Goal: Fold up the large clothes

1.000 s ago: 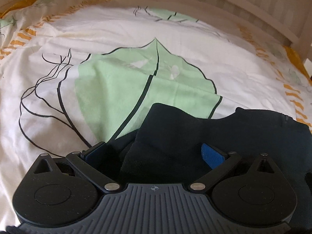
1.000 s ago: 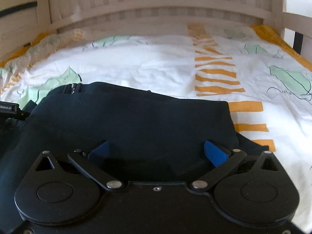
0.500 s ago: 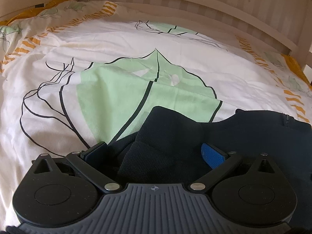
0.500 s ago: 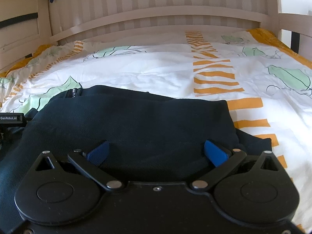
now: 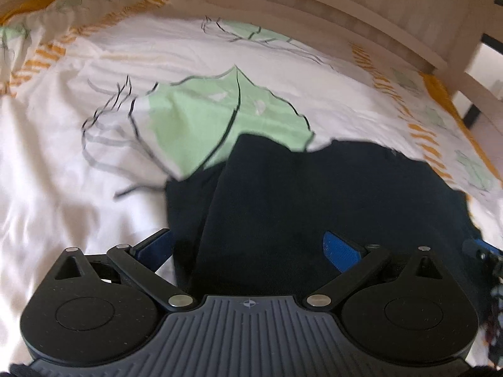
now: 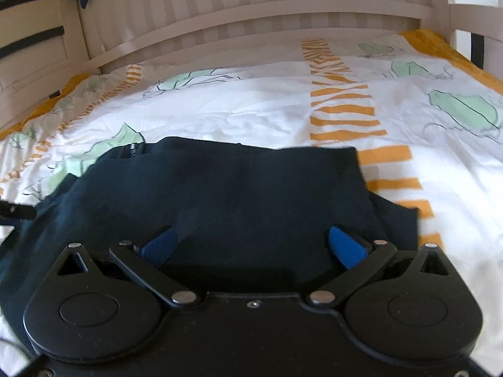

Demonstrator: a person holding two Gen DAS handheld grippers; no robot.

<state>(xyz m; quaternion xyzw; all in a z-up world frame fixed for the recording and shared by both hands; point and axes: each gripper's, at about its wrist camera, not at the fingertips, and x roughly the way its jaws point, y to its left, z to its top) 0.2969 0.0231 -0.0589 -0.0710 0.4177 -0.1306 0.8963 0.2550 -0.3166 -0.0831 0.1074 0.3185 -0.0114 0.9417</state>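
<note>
Left wrist view: the left gripper stands with its jaws spread wide, the blue pads either side of a bunched flap of the dark navy garment and not closed on it. Against the frame of half a second ago, the picture is now blurred and the leaf print on the duvet has shifted up and to the right; the gripper is in motion and has swung leftward. More white bedding shows beside the left pad, and the tip of the other tool has come into view at the right edge.

Right wrist view: the right gripper is likewise spread, jaws apart over the garment, gripping nothing. The framing has changed little; the headboard sits slightly higher, consistent with a small draw-back.

Location of the work item: the garment lies flat on the duvet near the foot of both views, folded at least once, with a lower layer protruding at its right corner and a zip visible at its far left edge.

Assessment: both tools appear released from the cloth, so a fold is judged complete. The next grasp likely requires re-seating the jaws on an edge; the protruding layer may leave the stack uneven.
</note>
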